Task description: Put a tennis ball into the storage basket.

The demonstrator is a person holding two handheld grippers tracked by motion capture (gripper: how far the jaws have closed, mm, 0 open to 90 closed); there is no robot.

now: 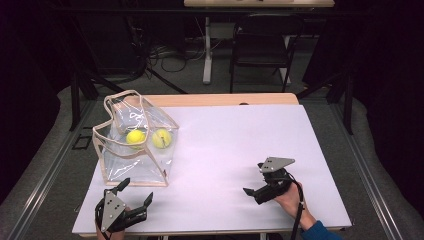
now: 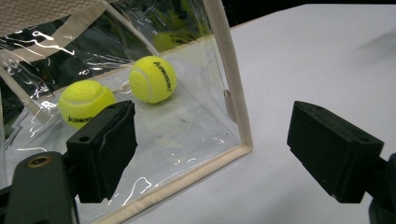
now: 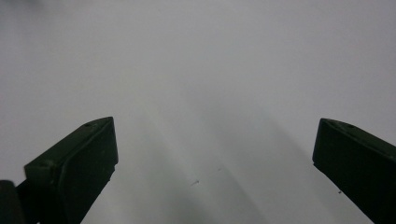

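Held low at the near left corner of the tabletop (image 1: 235,150), the left hand-held gripper (image 1: 134,192) is seen with jaws spread and nothing between them, just beside the near edge of the clear bag (image 1: 150,170). 2 tennis balls (image 1: 135,136) are seen lying inside the bag, side by side. Farther right, the right hand-held gripper (image 1: 252,192) is held above bare tabletop, its jaws likewise spread and empty, well apart from the bag.

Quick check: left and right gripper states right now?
Left gripper: open, holding nothing, jaws near the clear bag.
Right gripper: open, holding nothing, over the white table.
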